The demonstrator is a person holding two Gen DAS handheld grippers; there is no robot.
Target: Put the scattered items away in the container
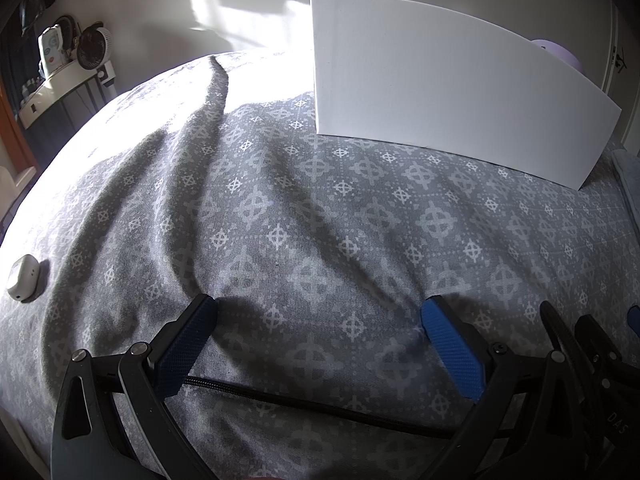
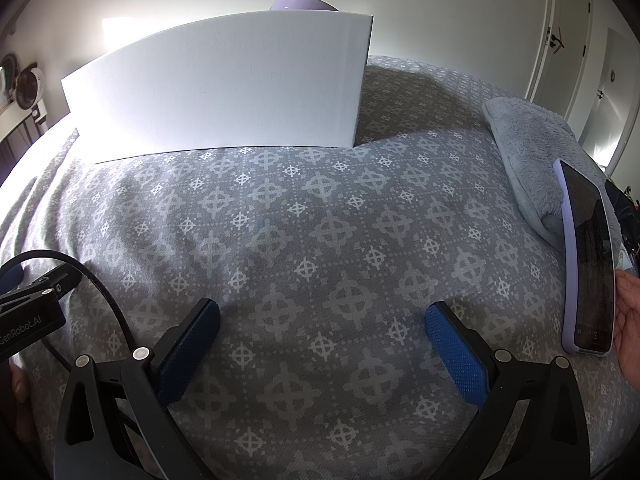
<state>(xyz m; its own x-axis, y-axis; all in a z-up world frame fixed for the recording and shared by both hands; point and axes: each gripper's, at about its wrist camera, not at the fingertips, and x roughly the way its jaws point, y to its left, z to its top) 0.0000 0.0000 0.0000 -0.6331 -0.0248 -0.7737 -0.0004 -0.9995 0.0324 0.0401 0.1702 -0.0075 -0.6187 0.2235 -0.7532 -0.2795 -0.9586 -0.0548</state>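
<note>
Both tongs, left (image 1: 318,314) and right (image 2: 322,316), hang wide open over the bed (image 2: 304,240), gripping nothing. The white box (image 2: 224,88) stands at the far side. A small white case (image 1: 22,278), maybe for earbuds, lies far left; a phone (image 2: 588,264) leans against a hand (image 2: 630,316) at the right, beside a grey towel (image 2: 528,148).

Both tools match — the left gripper (image 1: 318,312) and the right gripper (image 2: 322,314) have black angular arms, silver round screws at the pivots and blue cross-hatched pads (image 2: 456,354). A braided black cable (image 1: 320,400) runs beneath the left one's fingers.
</note>
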